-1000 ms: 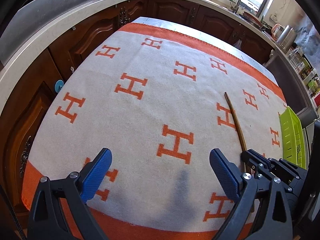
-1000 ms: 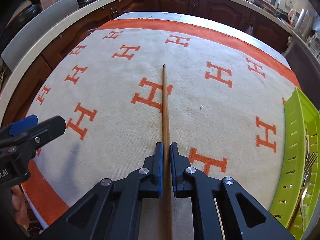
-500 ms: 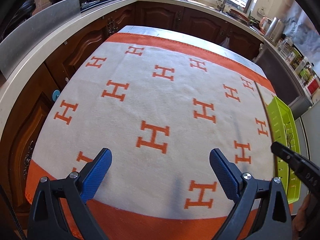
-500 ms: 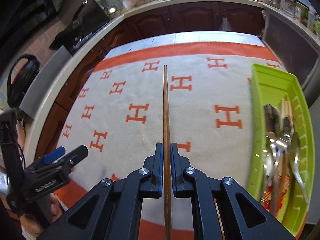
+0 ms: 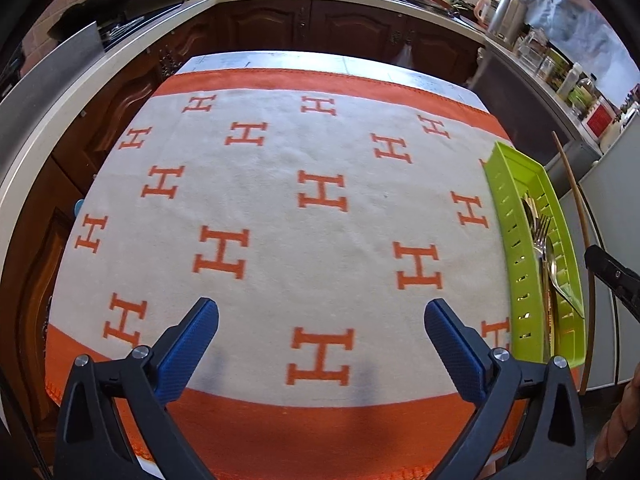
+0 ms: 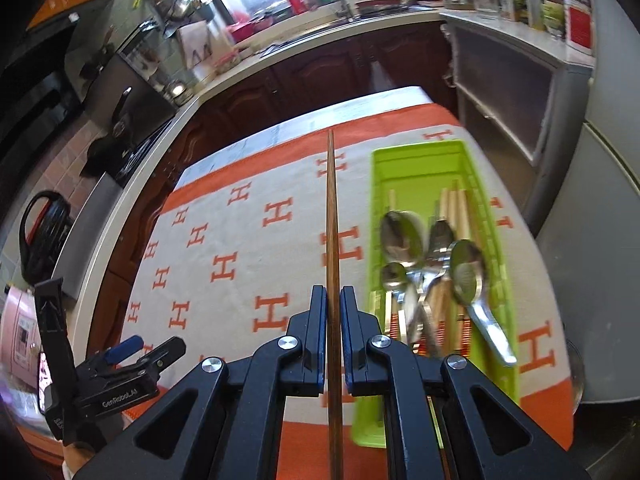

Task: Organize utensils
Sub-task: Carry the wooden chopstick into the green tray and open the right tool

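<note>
Right gripper [image 6: 332,300] pinches a chopstick [image 6: 331,216] in the air beside the tray [image 6: 420,160], where spoons [image 6: 466,268] and forks already lie; left gripper [image 5: 320,336] hangs spread, empty. Only the drop looks left.

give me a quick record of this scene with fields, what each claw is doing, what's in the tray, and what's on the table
surface: table under an orange-and-white H-print cloth
left claw: open, empty, above the cloth
right claw: shut on a chopstick, held in the air
chopstick position: left of the tray in the right wrist view, pointing away from the camera
tray: green, slotted, at the cloth's right edge
tray contents: spoons, a fork, light wooden sticks
loose utensils on cloth: none visible
</note>
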A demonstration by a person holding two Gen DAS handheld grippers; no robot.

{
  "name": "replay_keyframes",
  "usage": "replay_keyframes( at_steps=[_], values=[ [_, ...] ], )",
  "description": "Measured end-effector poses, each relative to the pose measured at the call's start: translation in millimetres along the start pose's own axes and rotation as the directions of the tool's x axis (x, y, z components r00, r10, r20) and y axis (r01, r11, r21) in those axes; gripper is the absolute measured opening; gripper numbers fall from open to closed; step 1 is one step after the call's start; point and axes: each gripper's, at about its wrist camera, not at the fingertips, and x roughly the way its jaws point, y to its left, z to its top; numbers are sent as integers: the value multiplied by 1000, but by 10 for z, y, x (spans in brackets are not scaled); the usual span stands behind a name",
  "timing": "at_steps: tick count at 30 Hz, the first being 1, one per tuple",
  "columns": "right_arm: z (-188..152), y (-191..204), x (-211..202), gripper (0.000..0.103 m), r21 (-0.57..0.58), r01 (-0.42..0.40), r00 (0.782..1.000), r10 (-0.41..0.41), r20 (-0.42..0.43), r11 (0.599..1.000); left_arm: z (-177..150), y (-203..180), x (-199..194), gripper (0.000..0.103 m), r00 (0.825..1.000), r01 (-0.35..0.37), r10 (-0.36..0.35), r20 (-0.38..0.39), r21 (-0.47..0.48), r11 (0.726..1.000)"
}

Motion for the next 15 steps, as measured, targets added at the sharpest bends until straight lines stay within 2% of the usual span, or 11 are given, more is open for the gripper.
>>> replay_keyframes(
  at_steps=[8,15],
  values=[
    [133,-553,-112,6,77,69,997,-70,21,995,254,-372,-94,102,999,12,-15,52,53,999],
    [202,-685,61,7,85,116,993,-115,-18,990,462,-572,-96,102,996,32,-38,76,71,997]
  ],
)
